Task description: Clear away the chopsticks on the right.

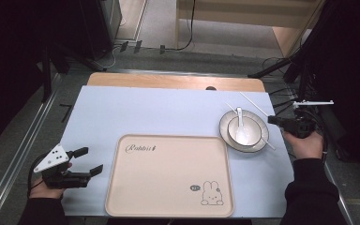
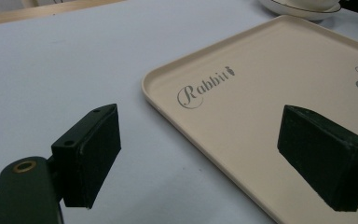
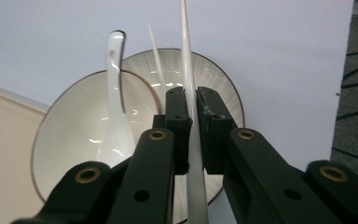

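Nearest me, at the near left corner of the pale blue tabletop (image 1: pixel 122 108), my left gripper (image 1: pixel 88 160) rests low with its jaws spread wide and nothing between them; in the left gripper view they point across the mat toward the near left rim of the beige tray (image 2: pixel 168 100), which carries the word "Rabbit" in script and lies flat along the near edge, bare of dishes. Farther off, near the right edge of the tabletop, sits a white bowl (image 1: pixel 258 140) with a dark rim line, just beyond the tray's far right corner and apart from it. A white ceramic spoon (image 1: pixel 240 125) lies in the bowl, its scoop down in the well and its handle leaning toward the far side. My right gripper (image 1: pixel 273 120) comes in from the right edge, just beside the bowl, and its jaws are pressed together on one white chopstick (image 3: pixel 189 93). In the right gripper view that chopstick runs straight along the line of the jaws, its long axis pointing away from me over the bowl's rim, pinched somewhere along its middle. A second chopstick (image 3: pixel 156 56) lies just to its left across the bowl, roughly parallel and not gripped. I judge the right hand is the working one: the tray lies to the near left of the held chopstick, so carrying it there means swinging across the bowl without catching the spoon.
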`<state>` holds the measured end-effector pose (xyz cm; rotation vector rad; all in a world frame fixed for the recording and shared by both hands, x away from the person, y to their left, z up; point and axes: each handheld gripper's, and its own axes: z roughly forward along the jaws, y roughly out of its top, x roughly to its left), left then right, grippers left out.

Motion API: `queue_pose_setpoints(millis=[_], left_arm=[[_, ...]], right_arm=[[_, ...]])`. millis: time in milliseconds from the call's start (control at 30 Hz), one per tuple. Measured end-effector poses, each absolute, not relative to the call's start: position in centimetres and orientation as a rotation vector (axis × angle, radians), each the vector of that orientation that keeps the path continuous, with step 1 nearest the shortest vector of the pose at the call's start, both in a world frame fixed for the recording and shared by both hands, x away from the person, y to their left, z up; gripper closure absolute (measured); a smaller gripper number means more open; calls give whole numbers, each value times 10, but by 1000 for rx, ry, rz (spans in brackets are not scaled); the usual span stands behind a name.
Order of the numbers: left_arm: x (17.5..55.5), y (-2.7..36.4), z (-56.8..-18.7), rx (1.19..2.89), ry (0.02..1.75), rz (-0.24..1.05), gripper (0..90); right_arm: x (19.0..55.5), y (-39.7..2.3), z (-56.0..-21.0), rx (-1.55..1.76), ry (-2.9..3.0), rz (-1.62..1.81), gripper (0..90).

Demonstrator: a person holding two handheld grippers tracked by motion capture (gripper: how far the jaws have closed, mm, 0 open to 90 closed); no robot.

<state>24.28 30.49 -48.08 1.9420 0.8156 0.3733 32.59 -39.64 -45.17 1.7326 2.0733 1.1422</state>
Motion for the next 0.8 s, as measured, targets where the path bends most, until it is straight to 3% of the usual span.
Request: queue_pose_setpoints(millis=[333, 800], left_arm=[[243, 305, -481, 1945, 821, 373, 136], [245, 305, -480, 1936, 819, 374, 135]], right_arm=[[308, -359, -428, 1652, 2093, 1187, 845], [267, -310, -426, 1567, 2143, 1212, 845]])
